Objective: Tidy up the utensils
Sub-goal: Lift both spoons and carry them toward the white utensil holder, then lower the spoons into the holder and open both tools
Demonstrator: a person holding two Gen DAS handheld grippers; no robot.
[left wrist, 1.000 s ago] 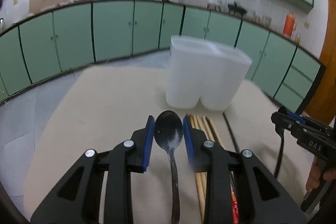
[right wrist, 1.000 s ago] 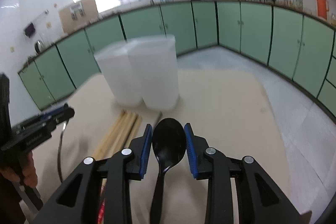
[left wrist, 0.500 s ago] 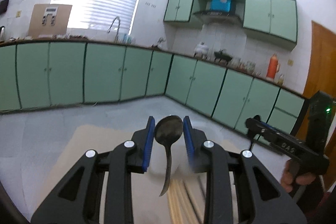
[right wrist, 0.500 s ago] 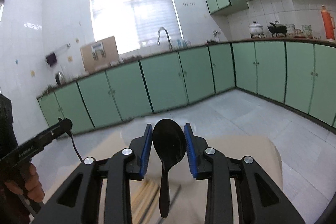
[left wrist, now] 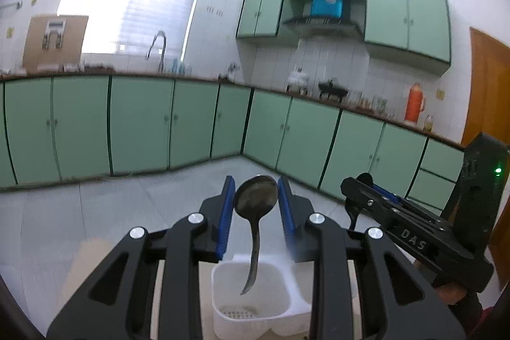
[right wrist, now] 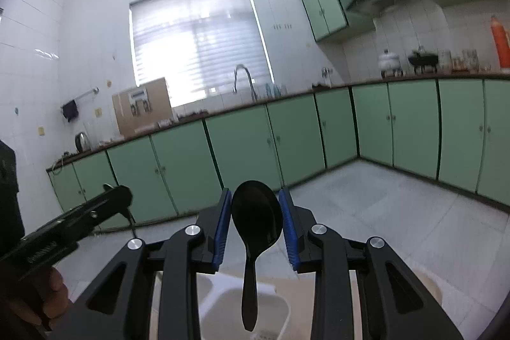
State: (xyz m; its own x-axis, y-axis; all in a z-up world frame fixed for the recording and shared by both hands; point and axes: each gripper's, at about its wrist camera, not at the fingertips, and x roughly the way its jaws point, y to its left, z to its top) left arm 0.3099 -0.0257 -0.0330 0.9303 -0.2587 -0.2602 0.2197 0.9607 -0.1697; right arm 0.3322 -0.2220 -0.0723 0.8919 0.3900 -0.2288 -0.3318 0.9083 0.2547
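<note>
Each claw carries a spoon by its bowl, so the handle hangs straight down and can slide handle-first into the white utensil holder standing on the tabletop below.

The left claw is narrowed to the width of a dull metal spoon; its blue pads press the bowl's two edges. The curved handle dangles, tip just above the open mouth of the nearer compartment, whose perforated floor shows beneath.

The right claw is likewise closed on a black spoon by the bowl, whose handle points down over a compartment of the holder. From these views I cannot tell if it is the same one.

Both claws hover side by side above the holder, each visible from the other.
</note>
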